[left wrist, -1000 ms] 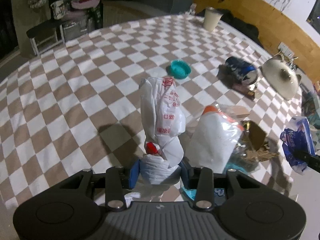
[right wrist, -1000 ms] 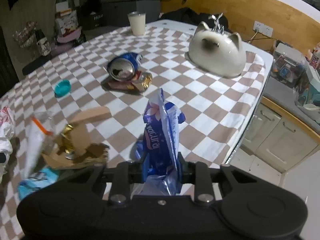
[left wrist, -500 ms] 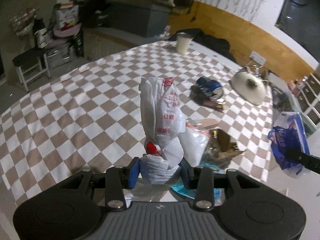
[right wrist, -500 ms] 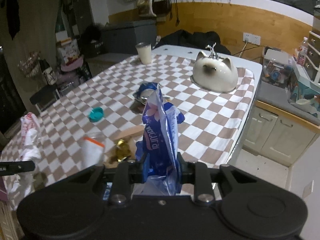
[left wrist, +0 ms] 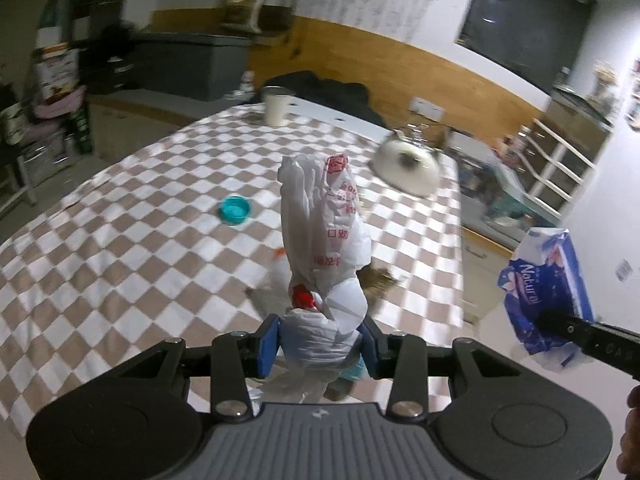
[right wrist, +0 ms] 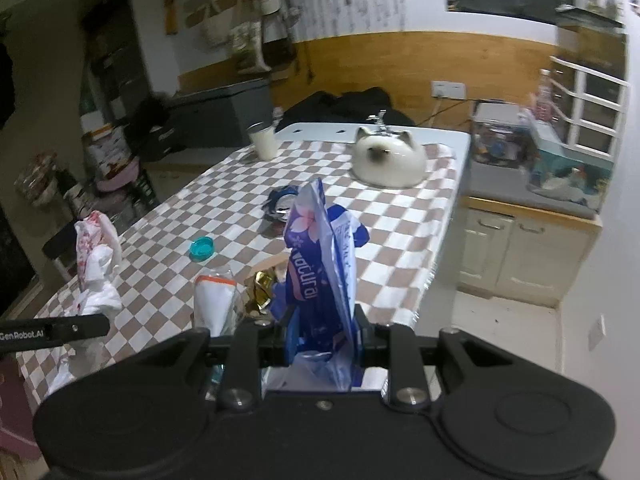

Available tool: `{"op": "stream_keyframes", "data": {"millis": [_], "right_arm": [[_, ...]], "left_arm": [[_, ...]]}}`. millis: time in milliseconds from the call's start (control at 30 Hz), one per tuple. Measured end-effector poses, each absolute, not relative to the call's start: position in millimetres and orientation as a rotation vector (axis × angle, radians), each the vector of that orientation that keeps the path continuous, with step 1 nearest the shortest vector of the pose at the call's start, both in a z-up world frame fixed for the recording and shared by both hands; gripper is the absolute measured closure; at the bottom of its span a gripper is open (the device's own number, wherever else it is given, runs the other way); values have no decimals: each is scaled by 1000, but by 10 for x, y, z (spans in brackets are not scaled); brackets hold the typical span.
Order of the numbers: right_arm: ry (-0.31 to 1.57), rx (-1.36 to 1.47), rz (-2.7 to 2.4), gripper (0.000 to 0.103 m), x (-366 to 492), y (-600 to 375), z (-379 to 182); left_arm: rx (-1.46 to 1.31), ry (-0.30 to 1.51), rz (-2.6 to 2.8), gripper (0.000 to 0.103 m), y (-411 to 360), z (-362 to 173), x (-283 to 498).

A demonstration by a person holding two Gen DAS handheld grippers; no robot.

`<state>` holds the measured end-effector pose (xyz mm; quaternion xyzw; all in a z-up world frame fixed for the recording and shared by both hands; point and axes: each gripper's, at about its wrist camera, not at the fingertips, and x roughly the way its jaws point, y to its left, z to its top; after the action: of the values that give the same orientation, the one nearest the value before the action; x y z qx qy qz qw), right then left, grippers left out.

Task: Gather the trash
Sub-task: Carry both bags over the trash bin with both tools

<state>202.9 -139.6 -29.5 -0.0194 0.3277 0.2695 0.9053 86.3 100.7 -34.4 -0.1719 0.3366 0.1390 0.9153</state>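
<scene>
Nearest the lens, the left tool [left wrist: 320,344] is clamped on the bunched lower part of a white plastic bag [left wrist: 320,236] with red print, its blue pads pressing in from both sides while the loose top stands up above them. The right tool [right wrist: 322,334] is likewise closed on a blue and white wrapper [right wrist: 320,264], gripped low with the crinkled film rising between the fingers. Both pieces look light, soft and floppy; thin film of this kind is likely to slip or billow, so a hold on the gathered, doubled-up part, as now, seems the surest place. Beyond the tools, on the checkered bench [left wrist: 132,248], trash is left: a clear bag with an orange strip [right wrist: 214,304] beside crumpled gold and brown scraps [right wrist: 262,286], then a teal cap [right wrist: 201,249], and farther on a crushed blue can [right wrist: 280,204]. A pale cup [right wrist: 263,141] and a cat-shaped white dish [right wrist: 388,160] stand at the far end. Compared with a second ago, both tools have lifted and drawn back from the bench with their loads: the items on it look smaller and lower in view, far more of the room shows, and the grips themselves are unchanged.
</scene>
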Motion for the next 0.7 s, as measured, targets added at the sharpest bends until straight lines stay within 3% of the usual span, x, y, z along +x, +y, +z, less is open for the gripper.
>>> {"op": "stream_keyframes", "data": {"millis": [700], "right_arm": [[681, 113, 145, 76, 1605, -2905, -415]], "left_arm": [[-203, 795, -166, 60, -482, -559, 1638]]}}
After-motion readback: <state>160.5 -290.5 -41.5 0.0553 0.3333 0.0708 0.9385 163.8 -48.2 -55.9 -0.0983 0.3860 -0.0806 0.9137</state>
